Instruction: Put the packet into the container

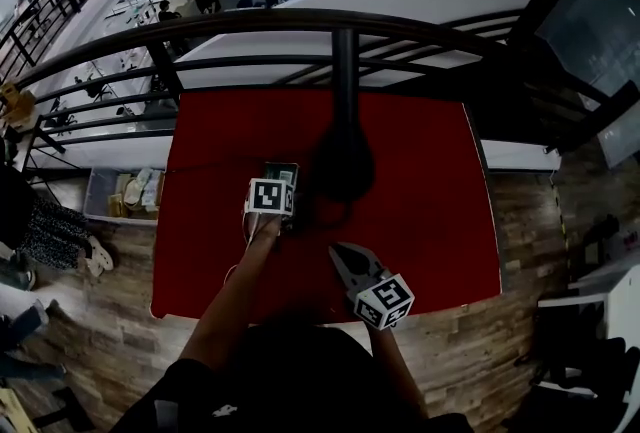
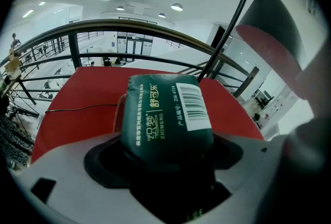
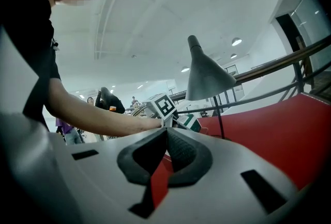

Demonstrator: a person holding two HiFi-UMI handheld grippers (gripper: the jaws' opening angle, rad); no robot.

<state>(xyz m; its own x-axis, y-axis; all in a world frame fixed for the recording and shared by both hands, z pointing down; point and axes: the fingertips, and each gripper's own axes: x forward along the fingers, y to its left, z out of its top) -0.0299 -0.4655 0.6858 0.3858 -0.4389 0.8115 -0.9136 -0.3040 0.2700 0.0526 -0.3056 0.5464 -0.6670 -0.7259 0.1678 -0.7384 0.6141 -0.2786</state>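
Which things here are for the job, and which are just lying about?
For the job: green packet, held in the left gripper; clear container next to it.
Just lying about: lamp, thin cable on the red table.

The packet [image 2: 165, 114] is above the table [image 1: 420, 221], the lamp [image 1: 343, 161] just right of it, the railing [image 1: 250, 21] behind.

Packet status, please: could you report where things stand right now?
Left gripper shut on green packet, over red table. Right gripper shut, empty. Lamp close beside; container unclear.
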